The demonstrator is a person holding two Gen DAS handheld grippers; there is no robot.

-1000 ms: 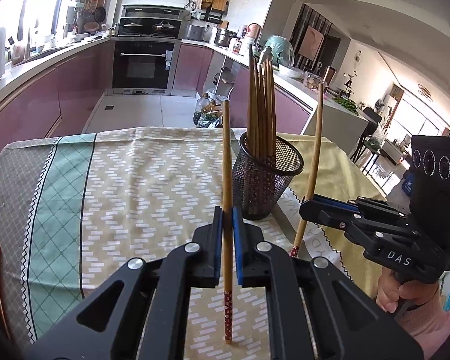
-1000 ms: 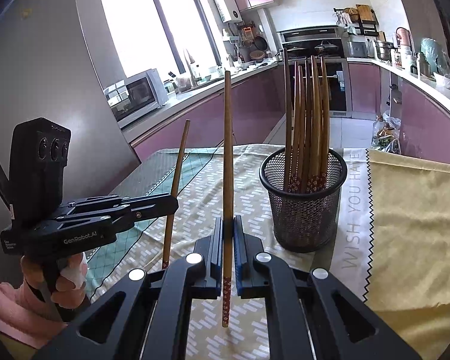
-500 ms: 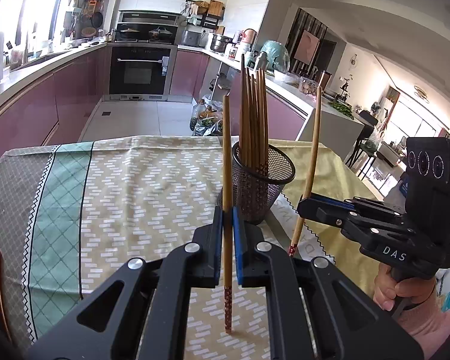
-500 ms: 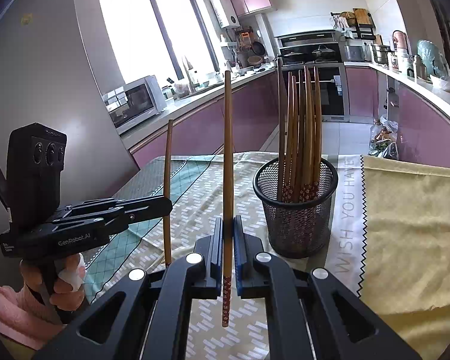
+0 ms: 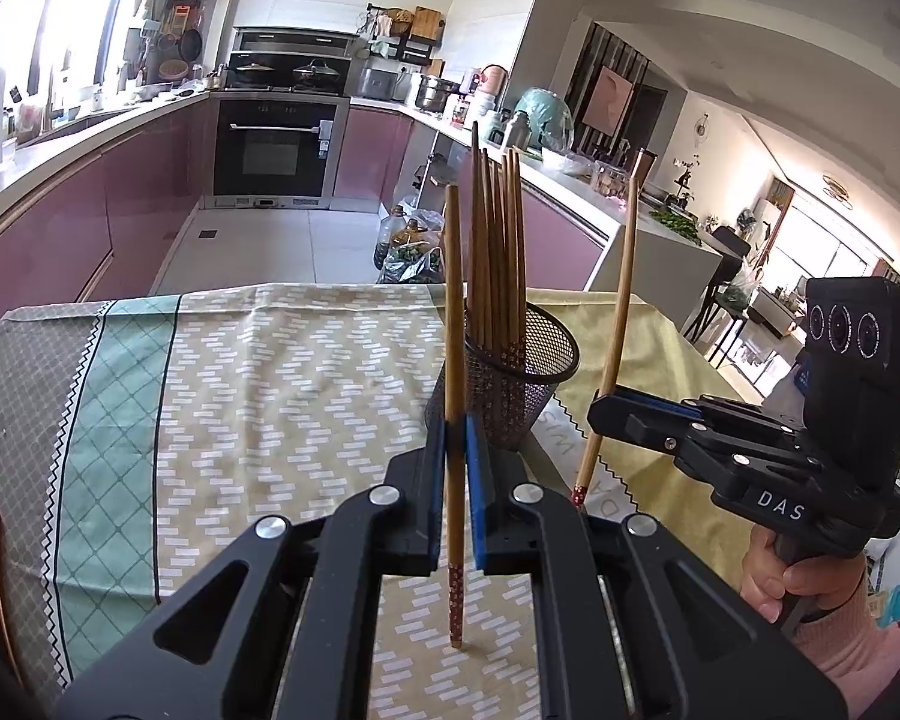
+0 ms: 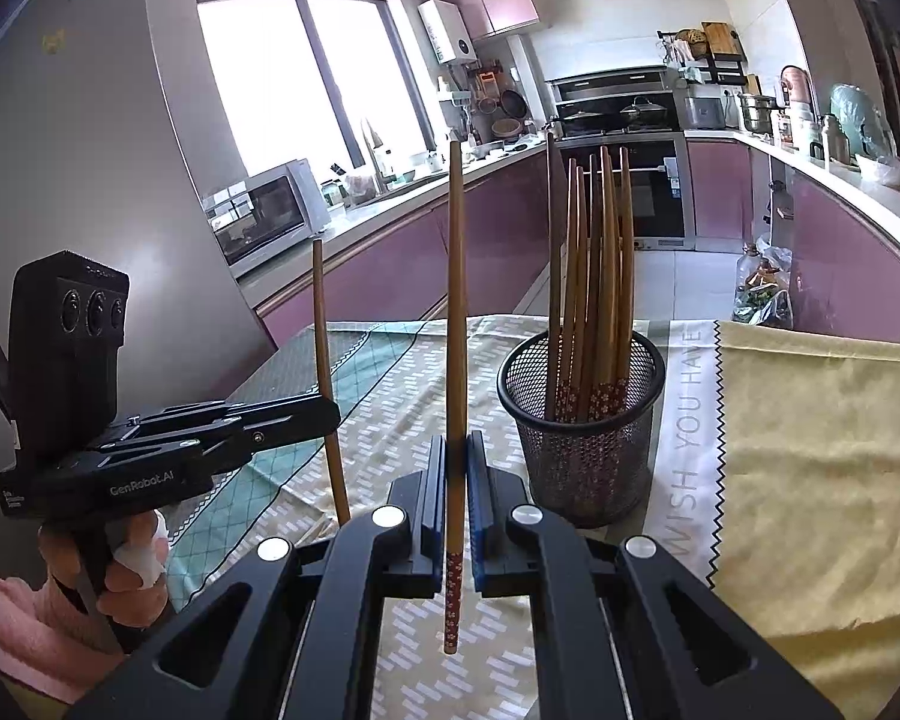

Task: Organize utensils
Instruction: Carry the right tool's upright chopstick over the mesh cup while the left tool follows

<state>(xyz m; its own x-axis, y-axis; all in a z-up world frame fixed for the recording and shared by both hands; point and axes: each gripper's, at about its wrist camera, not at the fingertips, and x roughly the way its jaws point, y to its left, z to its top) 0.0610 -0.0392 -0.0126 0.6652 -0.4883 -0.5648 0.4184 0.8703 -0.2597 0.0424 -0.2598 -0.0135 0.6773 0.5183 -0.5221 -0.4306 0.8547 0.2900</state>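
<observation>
Chopstick [image 5: 453, 360], brown, red floral end

Home kitchen. Built-in oven [image 5: 276, 150], microwave [image 6: 264, 216], purple cabinets [image 6: 390, 264], pots on stove [image 5: 288, 69]. Living area behind.

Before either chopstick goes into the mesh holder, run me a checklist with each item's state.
1. Left gripper clamped on its chopstick: ok.
2. Right gripper clamped on its chopstick: ok.
3. Both chopsticks upright, patterned ends down: ok.
4. Mesh holder standing upright on the tablecloth: ok.
5. Free room in the holder beside the chopsticks already inside: ok.
6. Chopstick tips raised above the rim: not ok, both hang lower.
</observation>
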